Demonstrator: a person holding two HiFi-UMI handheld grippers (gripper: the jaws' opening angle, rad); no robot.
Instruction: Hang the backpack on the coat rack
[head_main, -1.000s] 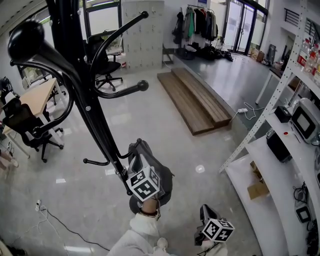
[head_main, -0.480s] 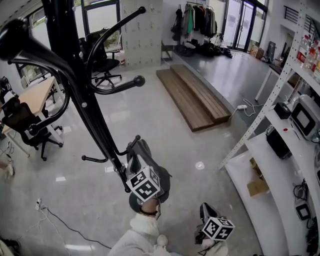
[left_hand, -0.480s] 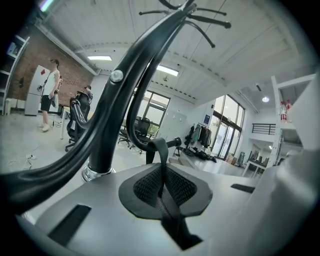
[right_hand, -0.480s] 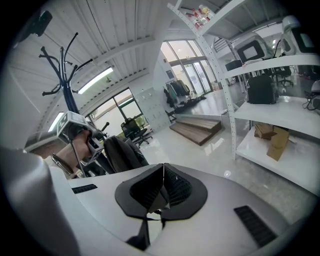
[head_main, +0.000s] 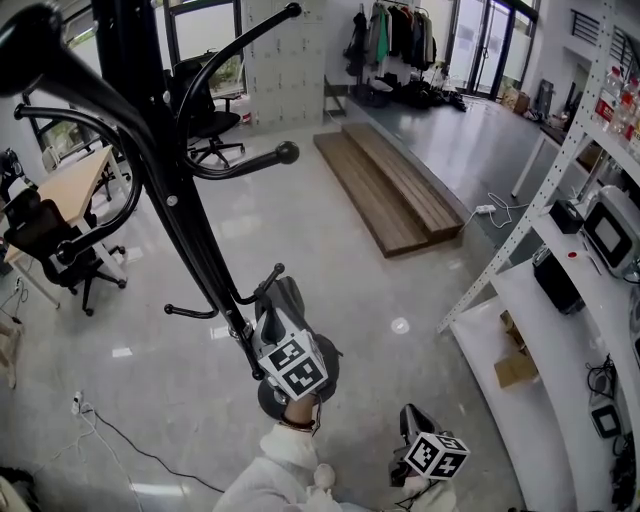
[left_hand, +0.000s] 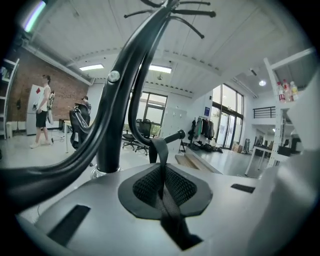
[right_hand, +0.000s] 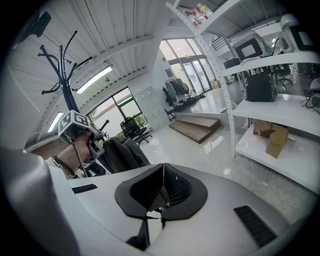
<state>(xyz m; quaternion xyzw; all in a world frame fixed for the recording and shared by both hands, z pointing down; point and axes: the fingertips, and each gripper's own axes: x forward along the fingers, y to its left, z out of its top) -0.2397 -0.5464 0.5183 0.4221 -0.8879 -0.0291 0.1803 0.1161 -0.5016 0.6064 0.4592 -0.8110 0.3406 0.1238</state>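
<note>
A glossy grey floor (head_main: 330, 260) fills most of the head view. The black coat rack (head_main: 180, 200) rises from it at the left, its curved arms spreading toward the camera. White shelving (head_main: 520, 330) runs along the right edge, and a low wooden platform (head_main: 390, 190) lies farther back in the room. The dark grey backpack (head_main: 292, 308) hangs low against the coat rack's pole, just beside a short knobbed peg (head_main: 270, 274). The left tongs (left_hand: 162, 189) are directly below the backpack, under their marker cube. They are clenched on the backpack's black strap (left_hand: 161, 155), which runs straight up from the pads toward one curved arm of the rack. Whether the strap's loop lies over that arm cannot be told. The right tongs (right_hand: 163, 189) are held low and well apart from the rack, near the shelving, pressed together with nothing between the pads
</note>
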